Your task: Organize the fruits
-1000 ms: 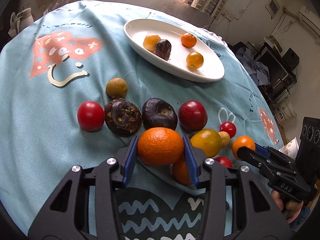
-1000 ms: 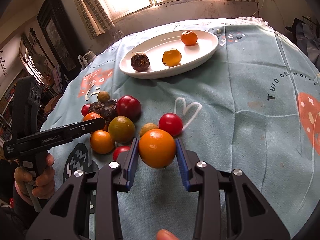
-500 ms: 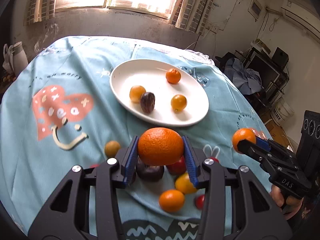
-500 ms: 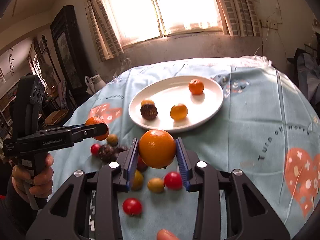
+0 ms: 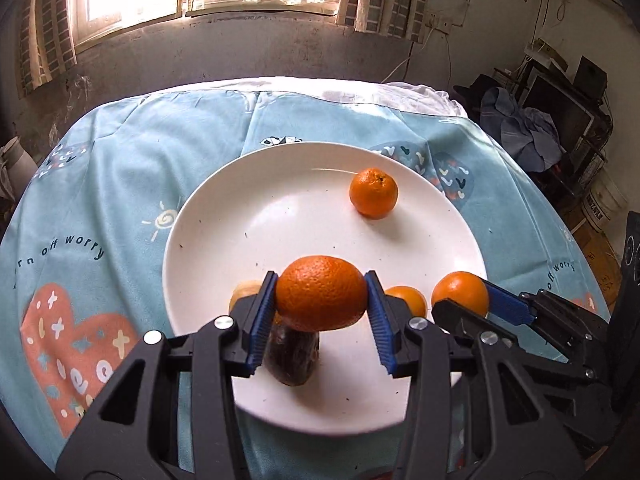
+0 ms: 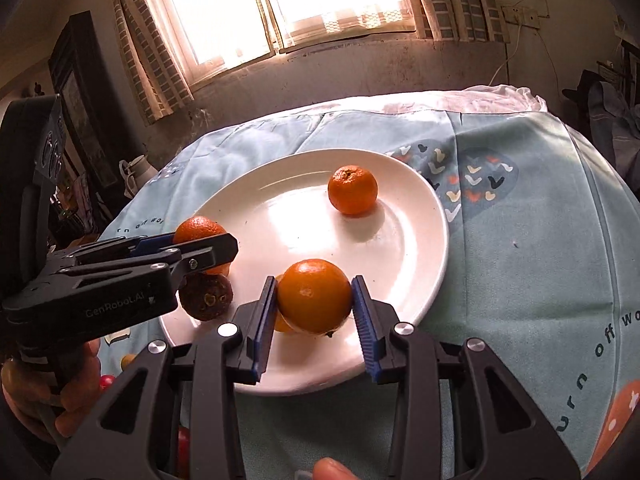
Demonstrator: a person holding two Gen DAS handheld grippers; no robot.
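My left gripper (image 5: 321,307) is shut on a large orange (image 5: 321,293) and holds it above the near part of the white plate (image 5: 224,216). My right gripper (image 6: 314,305) is shut on another orange (image 6: 314,296) above the plate's near right part (image 6: 416,248). Each gripper shows in the other's view, the right one (image 5: 464,302) and the left one (image 6: 200,240). On the plate lie a small orange (image 5: 373,192), a dark brown fruit (image 5: 294,360) and two yellow-orange fruits, partly hidden by the fingers.
The plate sits on a light blue printed tablecloth (image 5: 120,168) over a round table. A few small loose fruits (image 6: 106,380) lie at the lower left of the right wrist view. A wall and window stand behind the table; clutter (image 5: 560,120) stands at the right.
Both grippers have lifted their oranges from the loose fruit pile and carried them forward over the plate. The pile has dropped out of view below.
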